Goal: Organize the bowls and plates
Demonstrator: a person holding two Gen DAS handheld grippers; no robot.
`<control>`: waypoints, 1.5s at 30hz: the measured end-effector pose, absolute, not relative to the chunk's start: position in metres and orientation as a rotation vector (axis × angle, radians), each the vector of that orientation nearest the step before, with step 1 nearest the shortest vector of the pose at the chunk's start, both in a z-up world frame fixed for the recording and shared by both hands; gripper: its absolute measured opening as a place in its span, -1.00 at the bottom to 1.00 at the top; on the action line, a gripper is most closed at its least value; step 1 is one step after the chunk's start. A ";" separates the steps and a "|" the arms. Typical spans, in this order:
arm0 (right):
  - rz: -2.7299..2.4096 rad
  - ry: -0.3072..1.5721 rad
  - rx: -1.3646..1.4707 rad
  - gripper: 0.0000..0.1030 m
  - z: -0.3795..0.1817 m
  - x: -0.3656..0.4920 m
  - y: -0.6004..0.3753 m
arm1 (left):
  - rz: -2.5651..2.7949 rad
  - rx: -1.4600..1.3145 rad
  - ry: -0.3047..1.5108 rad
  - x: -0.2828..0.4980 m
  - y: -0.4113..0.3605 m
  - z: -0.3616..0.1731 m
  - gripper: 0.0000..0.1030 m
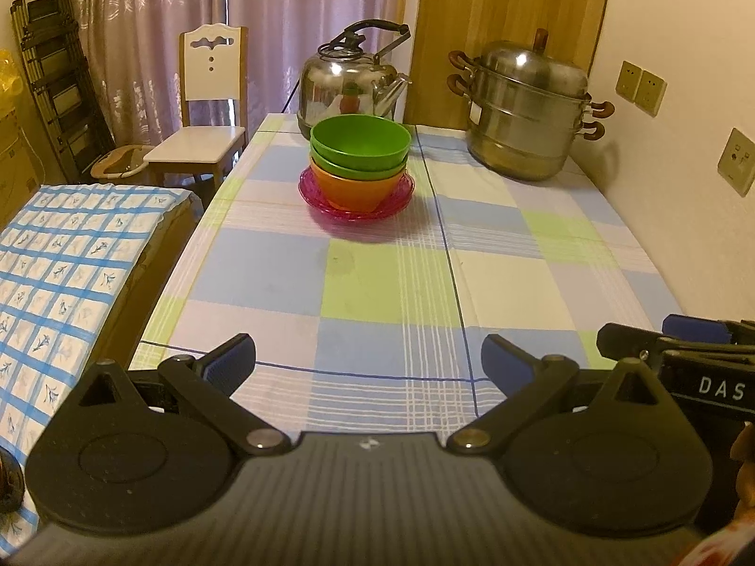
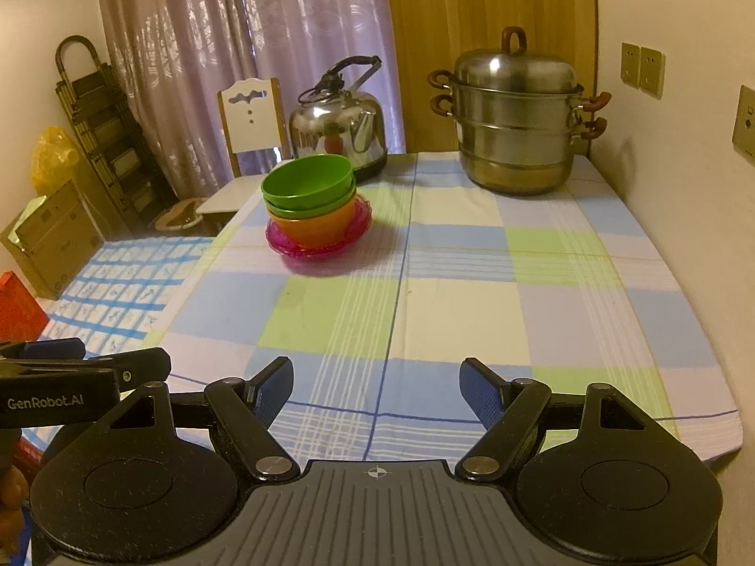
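Two green bowls [image 1: 361, 146] [image 2: 307, 185] are nested in an orange bowl [image 1: 354, 187] [image 2: 314, 227], and the stack stands on pink translucent plates [image 1: 311, 195] [image 2: 278, 243] toward the far side of the checked table [image 1: 377, 283] [image 2: 448, 292]. My left gripper [image 1: 368, 361] hangs open over the table's near edge, nothing between its blue pads. My right gripper [image 2: 376, 387] is open too, empty, also at the near edge. Each gripper shows at the side of the other's view. Both are well short of the stack.
A steel kettle [image 1: 349, 82] [image 2: 339, 125] stands just behind the stack. A lidded steel steamer pot [image 1: 528, 108] [image 2: 516, 118] sits at the far right by the wall. A chair [image 1: 207, 108] and a low surface with a blue checked cloth [image 1: 61, 273] are left of the table.
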State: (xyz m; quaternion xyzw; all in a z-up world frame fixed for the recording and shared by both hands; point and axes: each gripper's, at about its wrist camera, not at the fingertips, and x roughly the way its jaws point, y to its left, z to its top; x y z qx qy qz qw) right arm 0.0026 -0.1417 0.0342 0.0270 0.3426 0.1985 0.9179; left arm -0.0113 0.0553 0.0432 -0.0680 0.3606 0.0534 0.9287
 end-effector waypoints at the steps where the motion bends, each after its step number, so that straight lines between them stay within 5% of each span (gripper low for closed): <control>1: 0.408 0.704 0.054 0.50 0.034 0.003 -0.142 | 0.109 -0.140 0.740 -0.011 0.056 0.042 0.97; 45: 0.412 0.706 0.039 0.50 0.028 0.001 -0.140 | 0.105 -0.147 0.747 -0.013 0.057 0.036 0.97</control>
